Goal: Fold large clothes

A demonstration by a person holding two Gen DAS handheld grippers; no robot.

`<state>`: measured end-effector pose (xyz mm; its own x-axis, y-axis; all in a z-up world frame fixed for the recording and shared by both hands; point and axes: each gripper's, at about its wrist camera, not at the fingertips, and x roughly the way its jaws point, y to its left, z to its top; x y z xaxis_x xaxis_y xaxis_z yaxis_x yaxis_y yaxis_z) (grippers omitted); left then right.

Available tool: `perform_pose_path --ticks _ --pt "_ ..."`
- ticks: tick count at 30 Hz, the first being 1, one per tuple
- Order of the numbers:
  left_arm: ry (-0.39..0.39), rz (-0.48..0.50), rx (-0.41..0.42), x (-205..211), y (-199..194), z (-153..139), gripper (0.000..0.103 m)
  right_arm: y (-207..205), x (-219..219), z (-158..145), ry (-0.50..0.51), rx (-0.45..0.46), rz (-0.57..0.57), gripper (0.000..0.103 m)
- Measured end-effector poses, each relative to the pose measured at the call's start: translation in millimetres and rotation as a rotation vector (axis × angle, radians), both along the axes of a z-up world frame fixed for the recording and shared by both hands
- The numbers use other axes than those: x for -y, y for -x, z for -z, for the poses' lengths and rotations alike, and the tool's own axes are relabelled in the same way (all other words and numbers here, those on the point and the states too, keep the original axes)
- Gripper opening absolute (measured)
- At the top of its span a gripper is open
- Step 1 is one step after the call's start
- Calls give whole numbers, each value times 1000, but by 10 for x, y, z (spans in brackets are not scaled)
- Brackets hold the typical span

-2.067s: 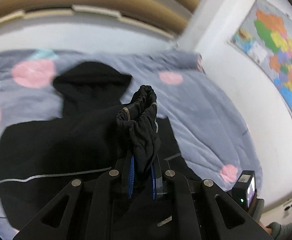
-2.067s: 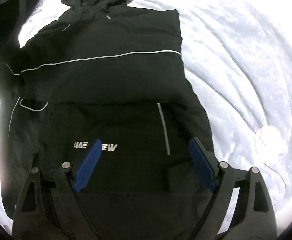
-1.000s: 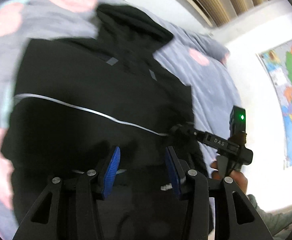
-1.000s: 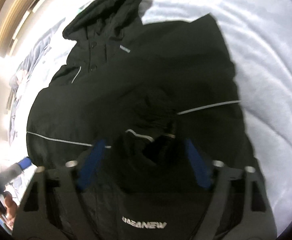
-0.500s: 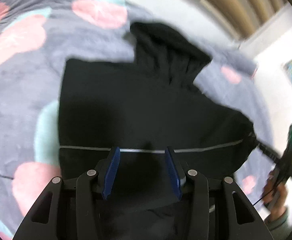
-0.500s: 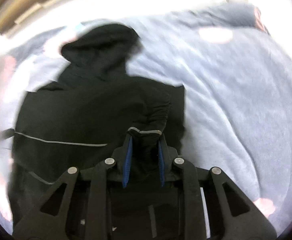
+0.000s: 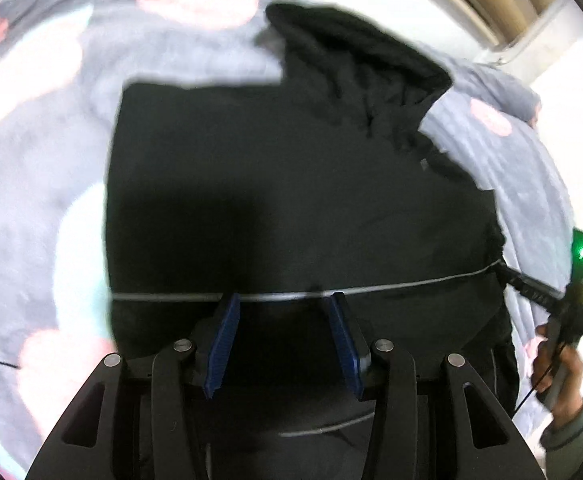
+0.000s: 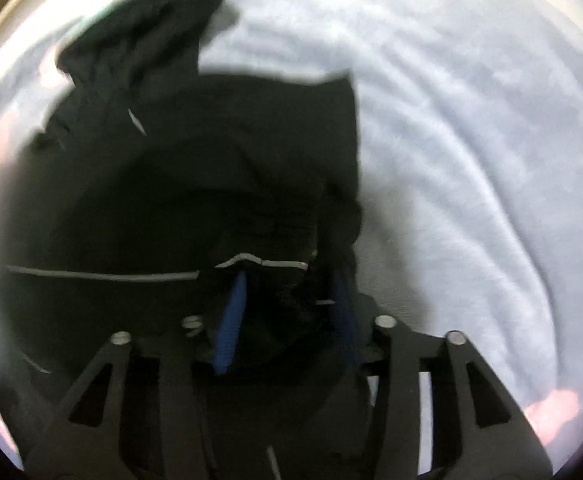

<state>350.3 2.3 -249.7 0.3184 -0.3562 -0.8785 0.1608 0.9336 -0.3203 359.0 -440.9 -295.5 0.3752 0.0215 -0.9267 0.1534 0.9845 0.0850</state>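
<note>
The black hooded jacket with thin reflective piping (image 7: pixel 291 200) lay flat on the grey blanket with pink spots (image 7: pixel 31 160). The left gripper (image 7: pixel 281 312) had let its sleeve go and was spread, empty, over the near hem. The right gripper (image 8: pixel 287 292) had since been pinched onto the right sleeve fabric, so the second sleeve fold was judged started.

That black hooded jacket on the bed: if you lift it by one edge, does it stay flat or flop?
Probably flops: the black hooded jacket bunches into folds where the right gripper pinches its edge. It looks thick, so likely weighty for cloth. On the soft blanket it should drag rather than slide.
</note>
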Motion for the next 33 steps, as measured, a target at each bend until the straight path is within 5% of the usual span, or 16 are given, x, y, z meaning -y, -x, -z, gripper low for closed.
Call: perform_pose_path --ticks 3,5,10,16,19,26,33 --pt "22 -11 58 -13 -50 -238 48 11 18 -383 -12 121 33 68" --pt "42 -26 89 -30 -131 -315 48 -85 -51 -421 -11 135 15 67" --pt "1 -117 29 -109 -453 -3 48 -382 -276 110 63 18 -35 56" --pt "77 -191 -38 -276 -525 305 47 -287 -266 374 119 18 -16 70" --pt "35 -158 -23 -213 -533 381 47 -290 -117 472 14 28 8 71" --pt "-61 -134 15 -78 -551 418 47 -233 -148 473 42 37 7 72" --pt "-327 -13 115 316 -410 419 48 -147 -228 481 70 42 22 74"
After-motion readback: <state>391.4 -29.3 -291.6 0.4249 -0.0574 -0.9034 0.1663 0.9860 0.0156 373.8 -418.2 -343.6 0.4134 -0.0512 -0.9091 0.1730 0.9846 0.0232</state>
